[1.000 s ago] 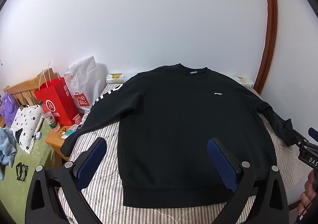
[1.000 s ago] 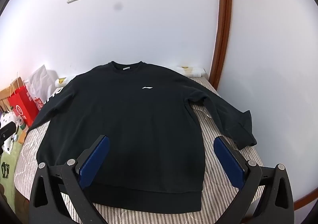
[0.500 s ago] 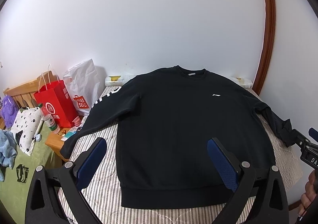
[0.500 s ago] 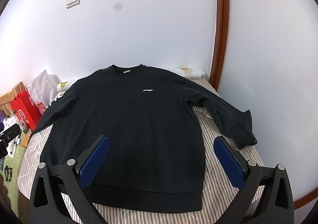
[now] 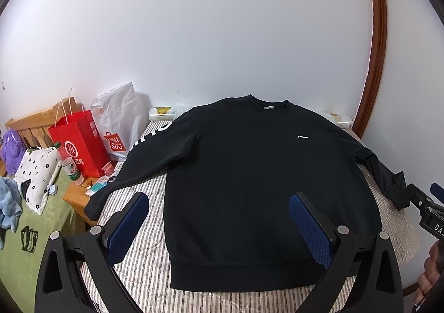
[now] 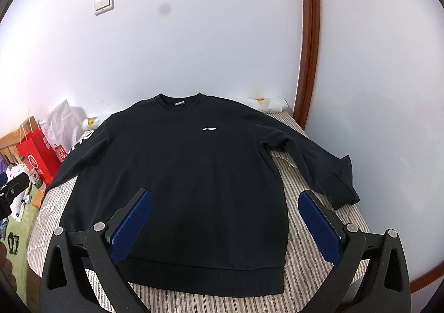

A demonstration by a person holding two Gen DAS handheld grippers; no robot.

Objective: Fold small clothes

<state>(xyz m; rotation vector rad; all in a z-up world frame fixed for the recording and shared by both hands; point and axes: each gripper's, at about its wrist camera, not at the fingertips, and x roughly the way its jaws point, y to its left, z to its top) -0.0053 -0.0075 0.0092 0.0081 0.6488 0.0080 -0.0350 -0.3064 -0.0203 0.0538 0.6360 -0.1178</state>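
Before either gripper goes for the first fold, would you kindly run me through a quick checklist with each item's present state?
1. Black sweatshirt flat, front up on the striped bed: ok.
2. Left gripper open, empty: ok.
3. Right gripper open, empty: ok.
4. Right sleeve fully on the bed: ok.
5. Left sleeve fully on the bed: not ok, its cuff overhangs the edge.
6. Nothing under the sweatshirt: cannot tell.

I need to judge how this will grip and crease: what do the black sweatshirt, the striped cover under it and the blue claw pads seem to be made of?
Black sweatshirt: seemingly a thick matte cotton-type knit, with a ribbed hem band.
Striped cover: thin woven cloth, apparently quilted, with stitch lines puckering it.
Blue claw pads: a dotted, textured facing, probably rubber or foam; it cannot be told for sure.
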